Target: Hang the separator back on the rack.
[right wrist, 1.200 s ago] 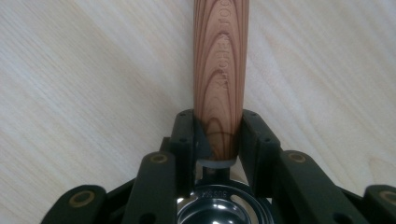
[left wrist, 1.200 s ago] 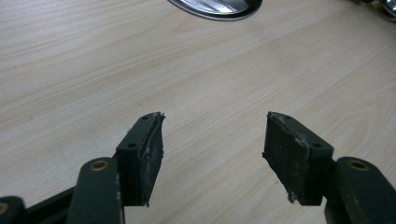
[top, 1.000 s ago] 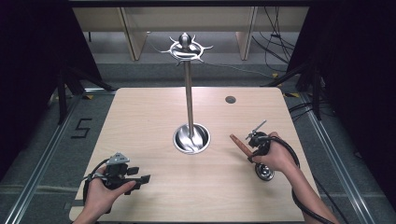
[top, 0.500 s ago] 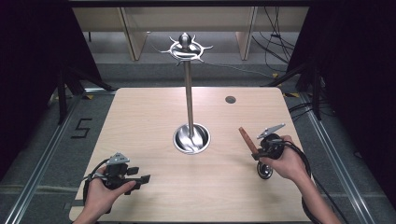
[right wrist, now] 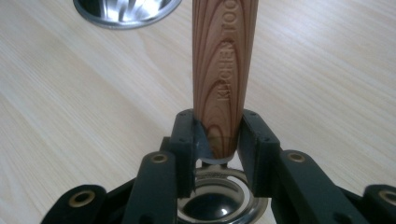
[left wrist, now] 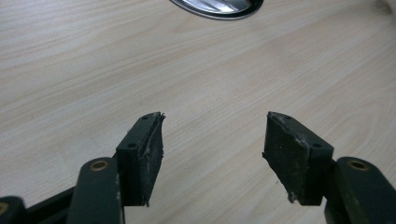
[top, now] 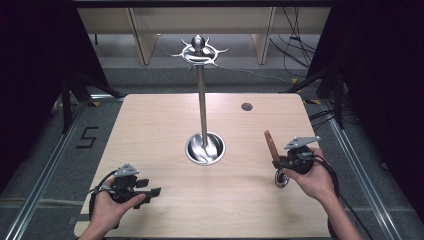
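The right gripper [right wrist: 217, 140] had its jaws clamped on the lower end of a wooden handle [right wrist: 223, 70], which carried the carved words "KITCHEN TOOL". The handle rose straight out from between the two jaws, one pad pressing on each side of it. Just behind the jaws, near the gripper body, a round metal head [right wrist: 215, 198] of the same utensil was visible, shiny and shallow like a small cup; if it held something could not be told. In the high view this utensil [top: 272, 150] stood tilted above the desk [top: 150, 130], with the metal head [top: 281, 180] below the hand.

Ahead of the right jaws and a little to one side was the steel bowl-shaped base [right wrist: 126, 11] of a tall stand [top: 201, 100]. Only the stand's own pole stood in this base.

The left gripper [left wrist: 212, 149] had its jaws apart, with only bare desk between them. The same steel base [left wrist: 217, 5] lay well ahead of them.
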`<state>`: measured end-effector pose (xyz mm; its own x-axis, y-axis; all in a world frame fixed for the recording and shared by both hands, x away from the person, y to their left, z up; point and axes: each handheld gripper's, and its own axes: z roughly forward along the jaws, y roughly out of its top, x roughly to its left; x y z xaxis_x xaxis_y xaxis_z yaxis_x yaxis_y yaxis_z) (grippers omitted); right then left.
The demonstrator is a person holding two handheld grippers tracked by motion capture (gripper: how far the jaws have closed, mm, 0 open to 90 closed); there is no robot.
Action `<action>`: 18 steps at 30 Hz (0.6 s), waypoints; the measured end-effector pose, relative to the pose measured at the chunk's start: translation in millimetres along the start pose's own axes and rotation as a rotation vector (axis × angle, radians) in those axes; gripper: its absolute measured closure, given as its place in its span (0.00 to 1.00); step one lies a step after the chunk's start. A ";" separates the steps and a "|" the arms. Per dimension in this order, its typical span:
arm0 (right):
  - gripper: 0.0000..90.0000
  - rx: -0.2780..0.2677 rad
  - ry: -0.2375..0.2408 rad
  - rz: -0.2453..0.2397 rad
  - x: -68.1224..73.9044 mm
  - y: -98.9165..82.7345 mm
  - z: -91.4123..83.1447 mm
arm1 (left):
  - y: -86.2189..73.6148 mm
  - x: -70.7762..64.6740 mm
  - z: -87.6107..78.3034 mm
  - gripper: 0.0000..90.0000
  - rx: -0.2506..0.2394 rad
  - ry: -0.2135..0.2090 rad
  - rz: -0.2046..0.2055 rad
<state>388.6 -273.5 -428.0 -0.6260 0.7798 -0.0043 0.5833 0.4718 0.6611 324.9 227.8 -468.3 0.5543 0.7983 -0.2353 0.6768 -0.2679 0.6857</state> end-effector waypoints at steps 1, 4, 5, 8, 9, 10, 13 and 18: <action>0.77 -0.010 0.009 0.015 0.2 0.3 -2.4 | 0.0 0.0 -0.2 0.41 0.000 0.000 0.000; 0.77 -0.022 0.019 0.034 0.5 0.7 -4.0 | -0.1 -0.8 0.6 0.41 -0.001 0.013 -0.002; 0.77 -0.002 0.016 0.014 -0.7 1.3 -6.2 | 0.3 -0.4 0.6 0.41 0.003 0.001 -0.001; 0.77 -0.025 0.018 0.022 -0.3 1.1 -8.2 | 0.3 -0.6 0.6 0.41 0.004 0.005 0.008; 0.77 -0.029 0.021 0.039 0.8 1.6 -9.7 | 0.3 -0.6 0.6 0.41 0.003 0.005 0.009; 0.77 -0.032 0.018 0.028 -0.2 1.8 -10.5 | 0.3 -0.5 0.5 0.41 0.003 0.005 0.008; 0.77 -0.068 0.014 0.030 0.8 3.2 -13.6 | 0.6 -0.2 -0.2 0.41 0.004 0.008 0.012; 0.77 -0.109 0.031 0.062 5.4 6.0 -18.0 | 0.4 -0.6 0.3 0.41 0.003 0.005 0.007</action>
<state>379.4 -273.9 -410.6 -0.6068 0.7925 0.0614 0.5627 0.3738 0.7373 325.0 227.1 -468.1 0.5566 0.7990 -0.2274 0.6743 -0.2746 0.6855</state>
